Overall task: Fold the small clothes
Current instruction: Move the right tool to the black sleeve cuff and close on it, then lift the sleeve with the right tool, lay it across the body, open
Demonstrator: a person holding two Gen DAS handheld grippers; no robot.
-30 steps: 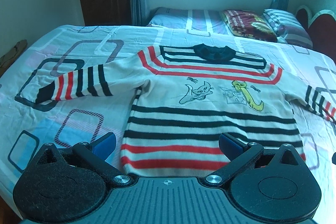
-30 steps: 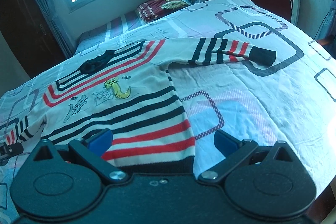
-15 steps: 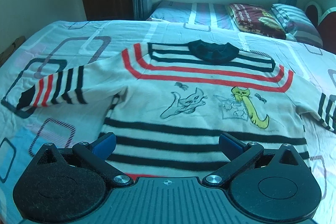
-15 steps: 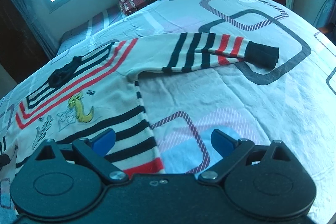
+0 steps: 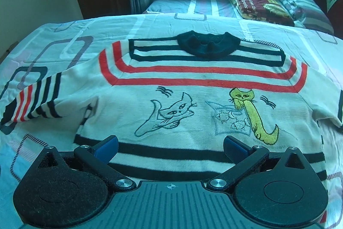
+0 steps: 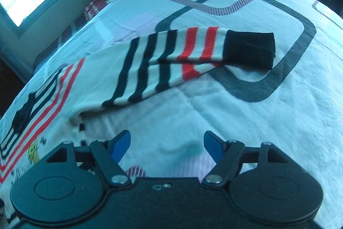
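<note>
At the bottom of its frame, the left tongs point level over the lower body of the one cream knitted sweater with black and red stripes, blue fingers spread wide and gripping nothing. The right tongs likewise stand wide open and empty above the white bedsheet printed with grey rounded squares. Farther up, the sweater lies flat on the bed; two embroidered cats mark its chest, its right striped sleeve with a black cuff crosses mid-frame, and one maroon folded blanket lies at upper right.
</note>
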